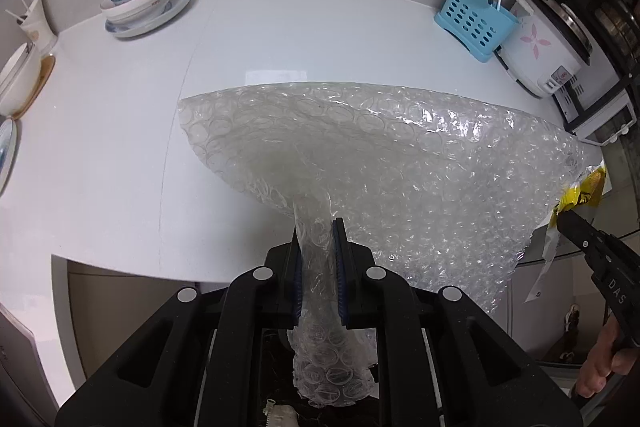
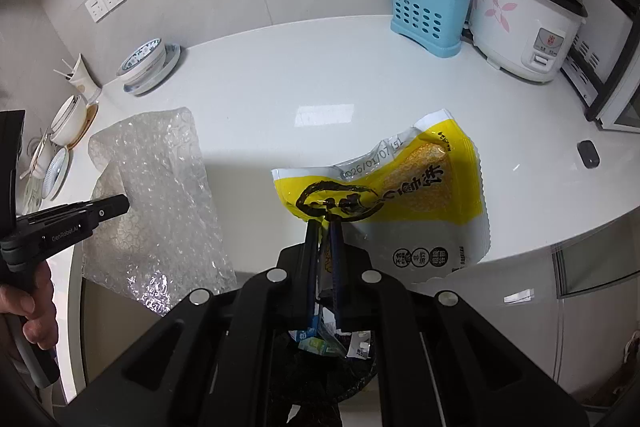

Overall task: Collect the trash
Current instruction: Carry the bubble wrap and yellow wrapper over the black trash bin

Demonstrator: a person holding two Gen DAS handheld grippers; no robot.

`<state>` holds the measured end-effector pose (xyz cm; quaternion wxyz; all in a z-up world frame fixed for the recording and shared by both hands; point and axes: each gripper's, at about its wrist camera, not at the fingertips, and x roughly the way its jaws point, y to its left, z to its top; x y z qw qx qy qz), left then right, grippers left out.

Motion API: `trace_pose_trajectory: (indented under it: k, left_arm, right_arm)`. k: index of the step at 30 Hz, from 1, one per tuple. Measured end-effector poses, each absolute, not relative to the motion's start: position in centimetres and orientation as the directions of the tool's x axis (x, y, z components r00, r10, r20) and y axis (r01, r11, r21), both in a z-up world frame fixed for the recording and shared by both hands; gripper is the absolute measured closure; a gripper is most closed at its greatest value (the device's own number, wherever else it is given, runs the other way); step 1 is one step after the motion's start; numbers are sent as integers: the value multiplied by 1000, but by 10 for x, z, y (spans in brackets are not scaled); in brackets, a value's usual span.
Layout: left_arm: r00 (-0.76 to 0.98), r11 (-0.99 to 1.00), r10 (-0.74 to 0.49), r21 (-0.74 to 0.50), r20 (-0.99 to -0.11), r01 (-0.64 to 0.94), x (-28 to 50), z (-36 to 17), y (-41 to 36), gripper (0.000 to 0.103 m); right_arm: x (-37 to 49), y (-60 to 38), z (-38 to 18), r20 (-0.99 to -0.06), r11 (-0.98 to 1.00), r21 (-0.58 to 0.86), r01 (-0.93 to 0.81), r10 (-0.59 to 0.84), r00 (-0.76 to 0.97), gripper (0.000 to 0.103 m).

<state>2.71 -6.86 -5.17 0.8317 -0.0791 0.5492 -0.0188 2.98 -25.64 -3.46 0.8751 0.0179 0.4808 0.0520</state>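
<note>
Over the near edge of the white surface [image 1: 120,147], the left tongs [image 1: 316,227] are clenched on a gathered neck of the clear bubble-wrap sheet [image 1: 400,167]. The sheet fans out wide beyond the blue pads, hanging above the surface edge; a twisted tail of it runs back between the fingers toward the camera.

The right tongs [image 2: 325,223] are clenched on the lower left corner of a yellow-and-white plastic snack packet [image 2: 400,195] with black printed characters. The packet hangs over the near edge of the surface, its far end above the surface top. In the left wrist view the same packet shows only as a yellow scrap at the right margin, just beside the bubble wrap's right edge. Whether the two touch: cannot tell.

Below the right tongs, a dark opening holds small scraps of paper and packaging [image 2: 320,343]; what the container is stays unclear.

A hand [image 2: 32,307] grips the left tool's handle at the left margin of the right wrist view.

Along the back edge of the surface: stacked blue-patterned white bowls on a plate [image 1: 144,3] toward the left corner, a light blue perforated plastic utensil holder [image 2: 428,15] with chopsticks, and beside it a white rice cooker with pink flower print [image 2: 520,27] toward the right corner. A small black oblong object [image 2: 589,154] lies near the right edge.
</note>
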Motion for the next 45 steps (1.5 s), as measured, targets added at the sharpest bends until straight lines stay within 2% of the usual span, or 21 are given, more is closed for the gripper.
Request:
trace_pose_trajectory:
  k: [23,45]
  left_arm:
    - [333,981,-122,-165,-935,-103,-54,-112,-85,91]
    - [195,977,-94,-128,-976,-168,-70,-239,-96,91]
  right_arm:
    - [-39,-256,-98,-890,988,82,-128,130,436,98]
    - [-66,-272,-200,-933,990,103,-93,129,335,98]
